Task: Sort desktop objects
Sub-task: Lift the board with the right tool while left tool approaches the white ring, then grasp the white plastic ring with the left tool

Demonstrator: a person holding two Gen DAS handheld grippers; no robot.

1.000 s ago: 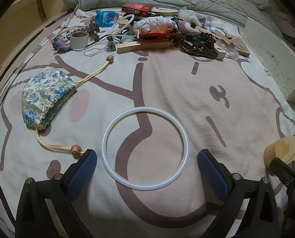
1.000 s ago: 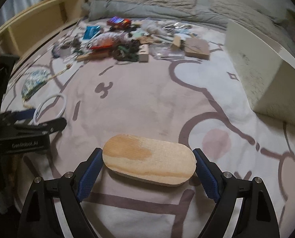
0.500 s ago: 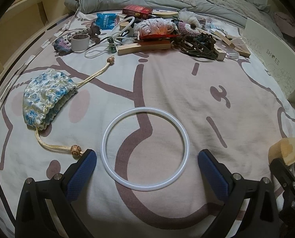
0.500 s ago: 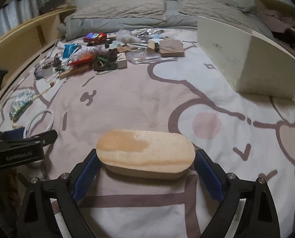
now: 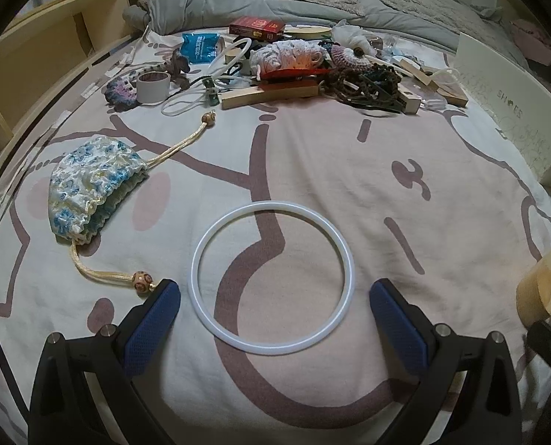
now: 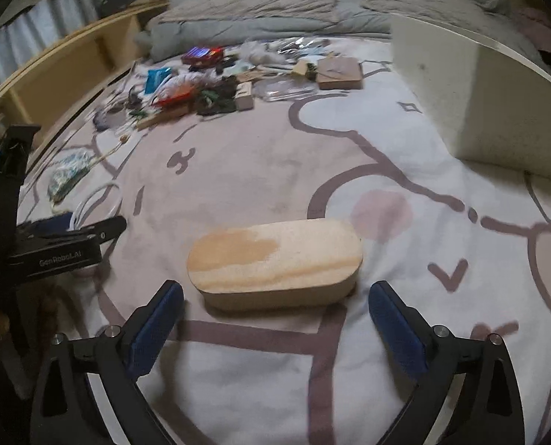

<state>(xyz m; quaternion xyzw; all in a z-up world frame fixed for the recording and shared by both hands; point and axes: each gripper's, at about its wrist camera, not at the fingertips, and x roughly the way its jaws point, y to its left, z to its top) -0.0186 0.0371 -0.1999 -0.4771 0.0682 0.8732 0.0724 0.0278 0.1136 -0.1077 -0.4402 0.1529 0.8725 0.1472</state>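
Observation:
A white plastic ring [image 5: 275,204] lies flat on the patterned bedspread [image 5: 349,170], its near half between the blue pads of my left gripper [image 5: 274,289], which stands open and clear of it. An oval wooden box [image 6: 275,256] rests on the bedspread just ahead of my right gripper [image 6: 276,289]. That gripper's jaws are opening, with both pads off the box's ends. The same box [image 5: 544,289] shows at the right edge of the left wrist view. My left gripper [image 6: 64,248] appears at the left of the right wrist view.
A blue-flowered drawstring pouch [image 5: 90,181] lies left of the ring. A heap of mixed items [image 5: 294,66] crowds the far part of the bed. A white box marked SHOES [image 5: 512,111] stands at the right. A wooden shelf [image 5: 34,55] runs along the left.
The right gripper's jaws have spread away from the wooden box, which now sits free on the bedspread. The left gripper and the ring have not moved.

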